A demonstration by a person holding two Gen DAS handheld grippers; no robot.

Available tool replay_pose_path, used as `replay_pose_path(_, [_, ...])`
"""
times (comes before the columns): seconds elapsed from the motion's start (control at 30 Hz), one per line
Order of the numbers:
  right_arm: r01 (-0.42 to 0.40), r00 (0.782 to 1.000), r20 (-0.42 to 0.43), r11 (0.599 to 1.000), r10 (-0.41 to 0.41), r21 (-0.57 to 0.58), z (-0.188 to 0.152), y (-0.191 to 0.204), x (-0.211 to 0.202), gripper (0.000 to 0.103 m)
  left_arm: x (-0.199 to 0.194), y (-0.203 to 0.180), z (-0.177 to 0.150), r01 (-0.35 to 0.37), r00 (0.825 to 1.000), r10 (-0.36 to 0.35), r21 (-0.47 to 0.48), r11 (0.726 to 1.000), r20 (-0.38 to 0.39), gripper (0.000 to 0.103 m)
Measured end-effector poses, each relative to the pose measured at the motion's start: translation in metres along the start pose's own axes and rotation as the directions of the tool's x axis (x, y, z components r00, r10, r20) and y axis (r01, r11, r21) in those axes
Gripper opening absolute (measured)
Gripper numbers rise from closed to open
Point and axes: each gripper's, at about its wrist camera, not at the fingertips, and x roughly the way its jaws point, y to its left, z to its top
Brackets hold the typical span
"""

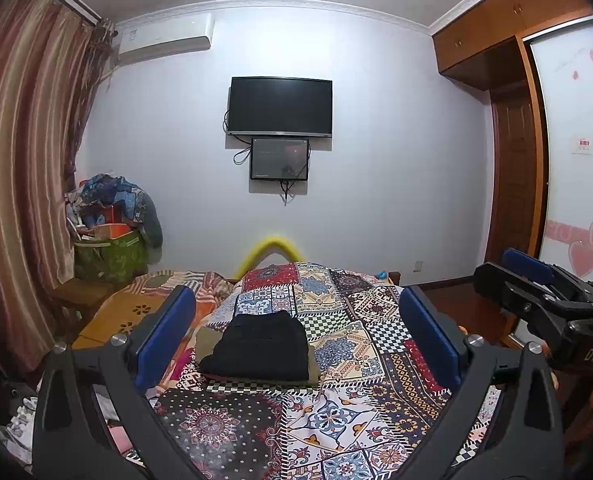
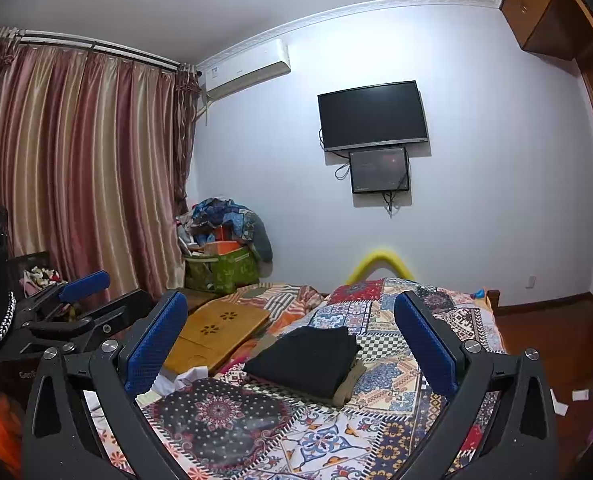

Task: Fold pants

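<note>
- The black pants (image 1: 258,348) lie folded in a compact stack on the patterned bedspread (image 1: 360,360), on top of an olive garment (image 2: 350,384) that shows at the stack's edges.
- The left hand-held gripper (image 1: 296,332) hovers above the bed, its jaws spread wide and empty.
- The right hand-held gripper (image 2: 290,340) is likewise spread apart, holding nothing.
- Judgement: the fold appears complete or nearly so.
- For any final tidy, lower both grippers level, press the edges square, and avoid dragging the stack.
</note>
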Motion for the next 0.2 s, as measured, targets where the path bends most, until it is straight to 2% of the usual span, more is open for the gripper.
replay_pose_path(0.2, [0.003, 1.000, -0.006, 1.000, -0.003, 0.004, 0.0001, -0.0019, 0.0015, 0.103, 0.0021, 0.0015, 0.0002, 0.004, 1.000, -0.004, -0.012, 1.000, -0.011, 0.103])
